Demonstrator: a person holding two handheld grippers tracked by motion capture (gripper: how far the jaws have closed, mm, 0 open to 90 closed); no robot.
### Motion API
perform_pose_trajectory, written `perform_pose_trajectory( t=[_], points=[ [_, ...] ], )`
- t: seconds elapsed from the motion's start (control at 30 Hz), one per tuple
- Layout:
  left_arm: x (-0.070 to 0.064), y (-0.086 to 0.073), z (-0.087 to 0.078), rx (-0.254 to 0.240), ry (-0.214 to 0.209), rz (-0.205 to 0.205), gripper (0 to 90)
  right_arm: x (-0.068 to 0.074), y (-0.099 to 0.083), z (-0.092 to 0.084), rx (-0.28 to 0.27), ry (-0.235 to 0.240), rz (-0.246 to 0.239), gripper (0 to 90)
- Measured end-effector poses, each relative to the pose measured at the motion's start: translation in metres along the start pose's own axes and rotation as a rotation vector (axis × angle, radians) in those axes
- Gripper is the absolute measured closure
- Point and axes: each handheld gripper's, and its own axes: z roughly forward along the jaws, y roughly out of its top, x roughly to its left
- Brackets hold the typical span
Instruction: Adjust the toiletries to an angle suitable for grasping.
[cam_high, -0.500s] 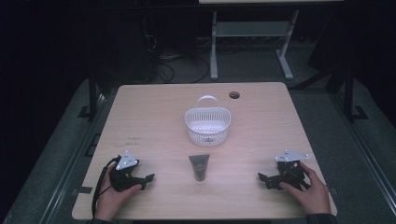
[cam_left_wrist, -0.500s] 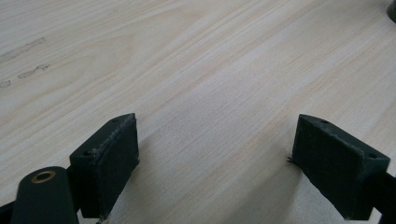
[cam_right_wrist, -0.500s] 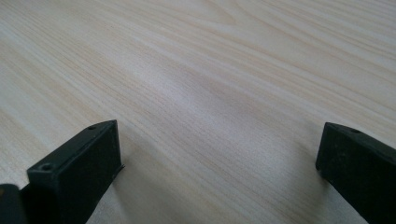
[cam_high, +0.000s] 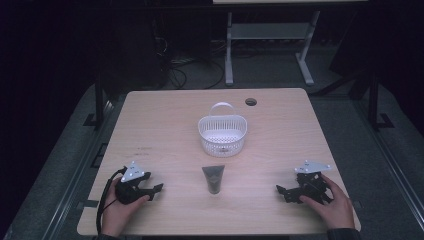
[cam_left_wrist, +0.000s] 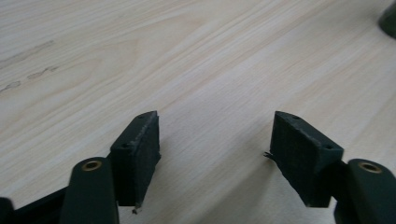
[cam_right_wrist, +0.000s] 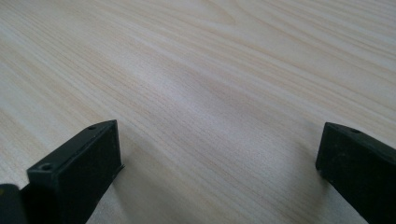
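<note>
A white plastic basket (cam_high: 222, 134) with a handle stands near the middle of the wooden table (cam_high: 165, 125). In front of it lies a dark tube (cam_high: 213, 178), cap end toward me. My left gripper (cam_high: 157, 189) rests on the table at the near left, held by a hand, jaws open and pointing right toward the tube. In the left gripper view its jaws (cam_left_wrist: 217, 149) stand apart over bare wood. My right gripper (cam_high: 281, 192) rests at the near right, open, pointing left. Its jaws (cam_right_wrist: 219, 163) are wide apart with only wood between them.
A round cable hole (cam_high: 251, 102) sits at the table's far edge right of centre. Beyond the table are a desk frame (cam_high: 265, 50) and cables on a dark floor (cam_high: 190, 75). The tube's edge (cam_left_wrist: 388, 18) shows at the top right of the left gripper view.
</note>
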Motion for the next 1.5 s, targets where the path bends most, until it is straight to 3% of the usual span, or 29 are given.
perform_pose_trajectory(
  t=[0.27, 0.57, 0.63, 0.77, 0.97, 1.5],
  points=[
    [-0.002, 0.01, -0.012, -0.044, -0.039, -0.015, 54.5, 0.0, 0.0, 0.0, 0.0, 0.0, 0.0, 0.0],
    [-0.008, 0.028, -0.021, -0.053, -0.137, -0.035, 81.9, 0.0, 0.0, 0.0, 0.0, 0.0, -0.001, 0.0],
    [-0.009, 0.035, -0.025, -0.031, -0.164, -0.033, 89.5, 0.0, 0.0, 0.0, -0.002, 0.0, 0.0, 0.0],
    [-0.012, 0.043, -0.03, -0.025, -0.186, -0.044, 89.9, 0.0, 0.0, 0.0, -0.002, 0.0, 0.0, 0.0],
    [-0.022, 0.063, -0.039, -0.013, -0.22, -0.016, 90.0, 0.0, 0.0, 0.0, -0.002, 0.0, 0.001, 0.0],
    [-0.04, 0.097, -0.045, 0.008, -0.292, 0.033, 90.0, 0.0, 0.0, 0.0, -0.002, 0.0, -0.001, 0.0]
  ],
)
